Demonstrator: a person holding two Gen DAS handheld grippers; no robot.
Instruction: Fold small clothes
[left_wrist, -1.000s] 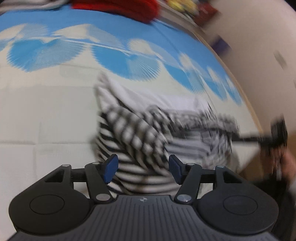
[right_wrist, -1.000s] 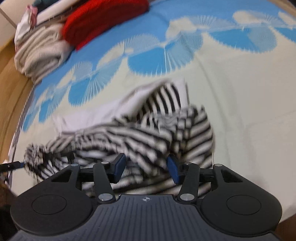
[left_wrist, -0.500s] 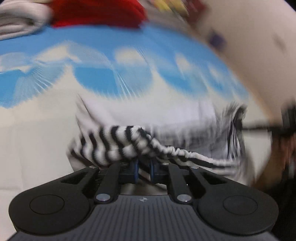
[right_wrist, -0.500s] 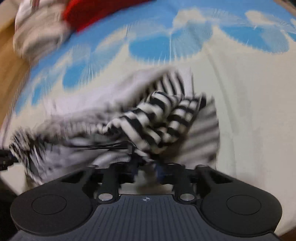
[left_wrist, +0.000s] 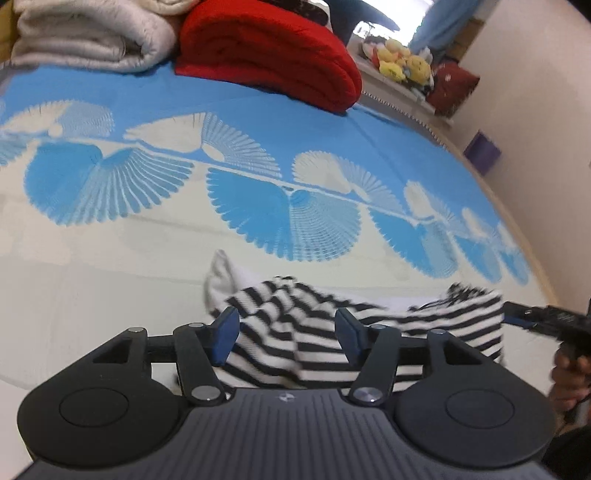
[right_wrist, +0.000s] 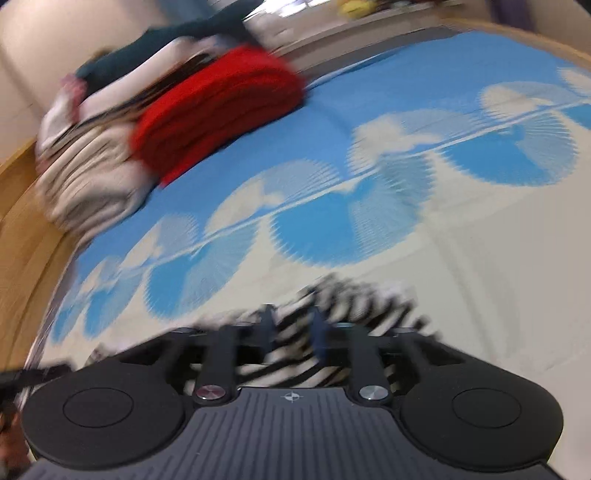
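A small black-and-white striped garment (left_wrist: 295, 332) lies bunched on the bed, with a white part at its left end. My left gripper (left_wrist: 286, 332) is open just above it, its blue pads (left_wrist: 223, 330) apart over the cloth. In the blurred right wrist view the same garment (right_wrist: 354, 299) lies under my right gripper (right_wrist: 293, 330), whose jaws stand partly apart with striped cloth between them. The right gripper also shows at the right edge of the left wrist view (left_wrist: 535, 317), at the garment's far end.
The bedsheet (left_wrist: 147, 258) is cream with blue fan patterns. A folded red blanket (left_wrist: 266, 51) and a folded cream blanket (left_wrist: 88, 37) lie at the back. Plush toys (left_wrist: 402, 62) sit on a shelf behind. A wall (left_wrist: 546, 110) bounds the right side.
Both grippers closed on the striped garment half a second ago and lifted it. Now the left gripper has opened and let go, and the garment lies flatter. The right gripper's jaws have parted.
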